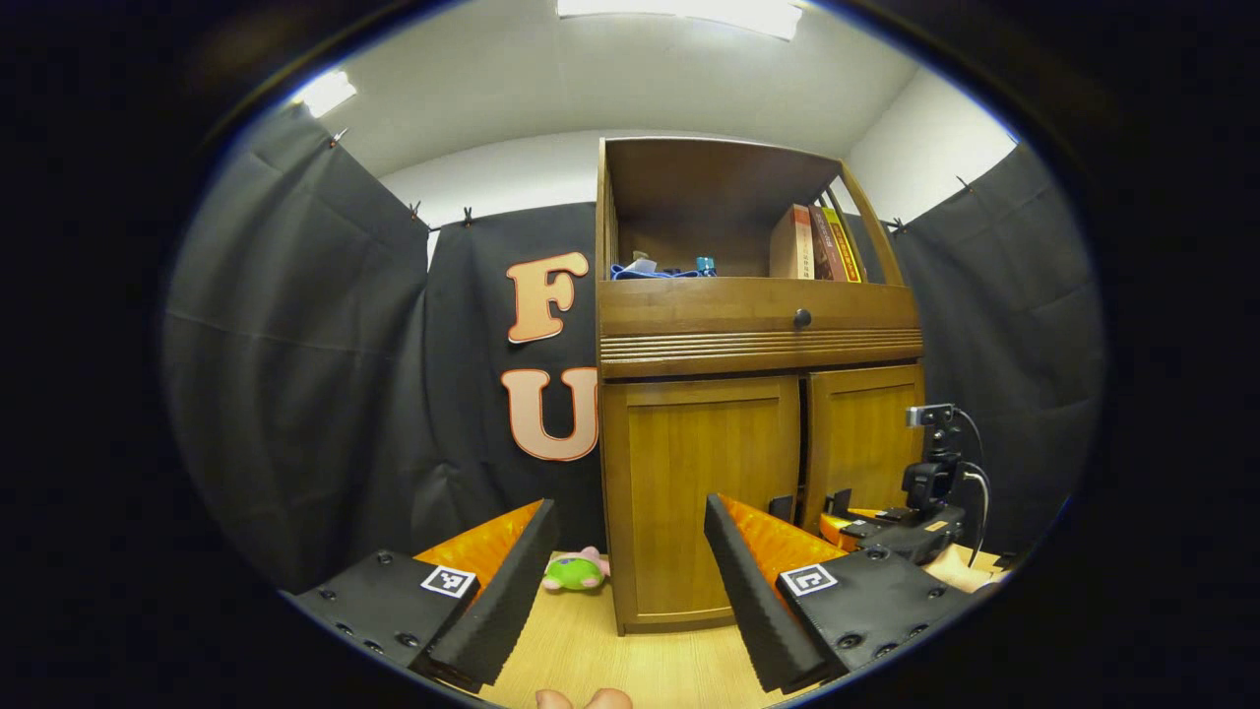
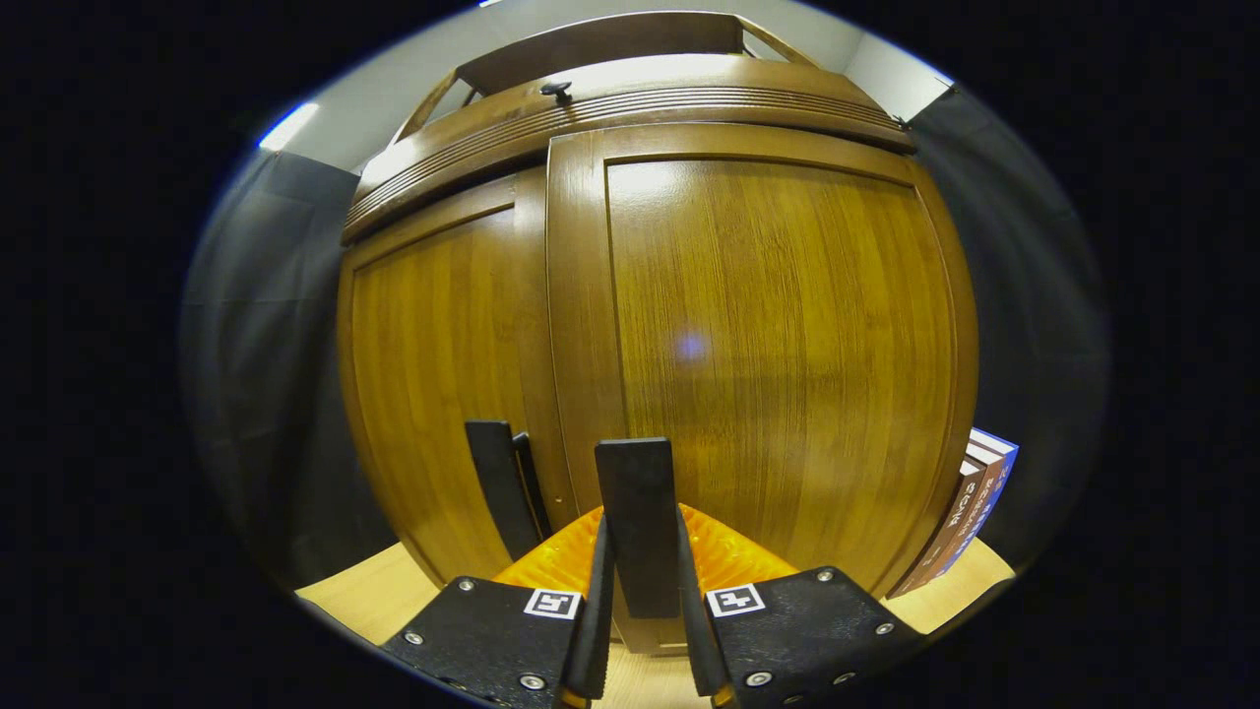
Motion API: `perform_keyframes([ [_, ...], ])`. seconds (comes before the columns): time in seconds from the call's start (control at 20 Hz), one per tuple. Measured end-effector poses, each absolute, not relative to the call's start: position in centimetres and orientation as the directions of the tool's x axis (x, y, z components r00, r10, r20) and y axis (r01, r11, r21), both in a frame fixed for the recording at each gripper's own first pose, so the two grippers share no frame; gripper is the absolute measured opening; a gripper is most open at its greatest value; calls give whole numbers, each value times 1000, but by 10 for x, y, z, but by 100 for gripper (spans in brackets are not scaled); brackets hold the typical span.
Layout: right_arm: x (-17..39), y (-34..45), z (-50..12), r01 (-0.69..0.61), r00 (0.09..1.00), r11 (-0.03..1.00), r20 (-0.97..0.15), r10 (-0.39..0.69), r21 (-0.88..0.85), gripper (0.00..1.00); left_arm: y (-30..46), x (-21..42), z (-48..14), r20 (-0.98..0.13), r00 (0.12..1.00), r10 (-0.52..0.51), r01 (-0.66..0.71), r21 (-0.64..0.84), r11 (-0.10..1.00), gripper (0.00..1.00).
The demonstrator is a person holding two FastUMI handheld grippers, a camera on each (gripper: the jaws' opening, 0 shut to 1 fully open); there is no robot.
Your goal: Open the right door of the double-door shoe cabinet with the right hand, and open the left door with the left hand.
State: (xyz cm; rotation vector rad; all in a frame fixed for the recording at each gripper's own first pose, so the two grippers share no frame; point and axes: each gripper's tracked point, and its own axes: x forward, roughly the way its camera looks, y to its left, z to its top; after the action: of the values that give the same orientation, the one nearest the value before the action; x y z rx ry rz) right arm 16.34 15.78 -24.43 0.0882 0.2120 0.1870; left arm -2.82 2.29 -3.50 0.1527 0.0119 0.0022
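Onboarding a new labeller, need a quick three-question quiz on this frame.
1. True or false: the left gripper is shut on the left door's handle.
2. Pick one. The right gripper is clamped on: A) the right door handle; B) the drawer knob; C) a book.
3. Fill in: in the left gripper view, the green plush toy lies on the floor to the ___ of the cabinet.

Key:
1. False. It is open and short of the cabinet.
2. A.
3. Left.
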Motion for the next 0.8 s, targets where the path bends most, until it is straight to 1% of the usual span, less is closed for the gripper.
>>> perform_keyframes([
  [0.05,156,155,-242,-184,958,977,-203,202,104,33,22,-29,-36,-15,1000,2,0,146,989,95],
  [0.15,142,151,-239,-206,954,973,-202,224,106,32,20,-32,-38,-20,1000,-3,6,140,990,95],
  [0.35,111,137,-234,-251,944,962,-195,267,104,31,15,-37,-43,-32,999,-4,9,150,989,99],
  [0.55,80,115,-231,-274,934,957,-209,289,96,31,7,-44,-40,-29,999,-18,22,146,989,95],
  [0.7,59,97,-227,-275,934,957,-209,289,92,31,0,-47,-39,-23,999,-31,34,139,990,95],
  [0.75,54,91,-225,-270,936,959,-209,283,87,40,-3,-48,-40,-23,999,-38,41,142,989,95],
  [0.8,48,85,-225,-265,938,961,-208,276,80,31,-6,-48,-40,-24,999,-46,49,146,988,95],
])
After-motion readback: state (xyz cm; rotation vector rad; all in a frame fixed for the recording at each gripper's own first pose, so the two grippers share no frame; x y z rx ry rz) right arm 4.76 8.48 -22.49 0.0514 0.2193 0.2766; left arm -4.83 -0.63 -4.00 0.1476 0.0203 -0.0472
